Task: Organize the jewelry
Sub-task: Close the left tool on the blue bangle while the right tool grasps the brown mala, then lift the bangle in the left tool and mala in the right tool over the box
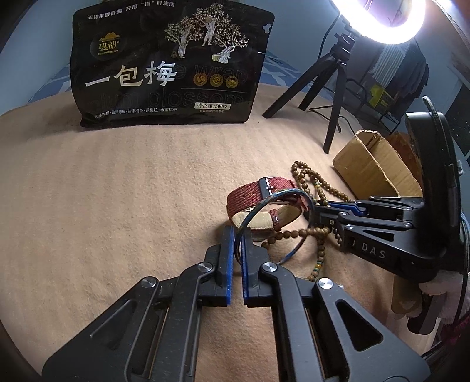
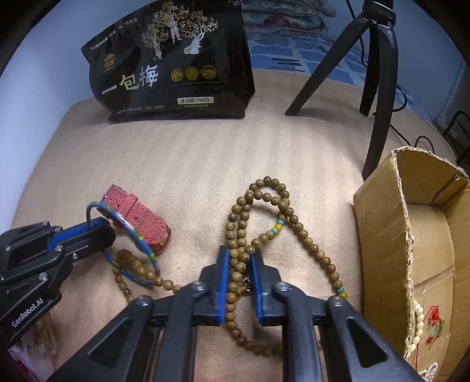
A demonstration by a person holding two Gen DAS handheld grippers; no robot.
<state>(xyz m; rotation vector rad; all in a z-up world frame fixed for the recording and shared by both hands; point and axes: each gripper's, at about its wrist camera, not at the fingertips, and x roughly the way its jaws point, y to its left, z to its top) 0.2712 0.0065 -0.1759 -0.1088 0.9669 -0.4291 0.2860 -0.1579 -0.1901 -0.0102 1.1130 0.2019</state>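
My left gripper [image 1: 238,241] is shut on a thin blue bangle [image 1: 270,197], which stands tilted on the beige blanket [image 1: 117,191]. The bangle leans over a red woven watch strap [image 1: 249,197]. In the right wrist view, the left gripper [image 2: 108,230] comes in from the left with the bangle [image 2: 138,238] in front of the red strap [image 2: 141,217]. My right gripper [image 2: 240,255] is shut on several strands of a long wooden bead necklace [image 2: 264,194], whose loops spread ahead and trail under the fingers. In the left wrist view the right gripper [image 1: 315,211] reaches in from the right over the beads [image 1: 305,176].
An open cardboard box [image 2: 382,235] stands on the right with a white bead string [image 2: 417,323] inside. A black snack bag [image 1: 164,64] stands upright at the back. A black tripod [image 1: 335,88] carrying a ring light [image 1: 387,20] stands behind the box.
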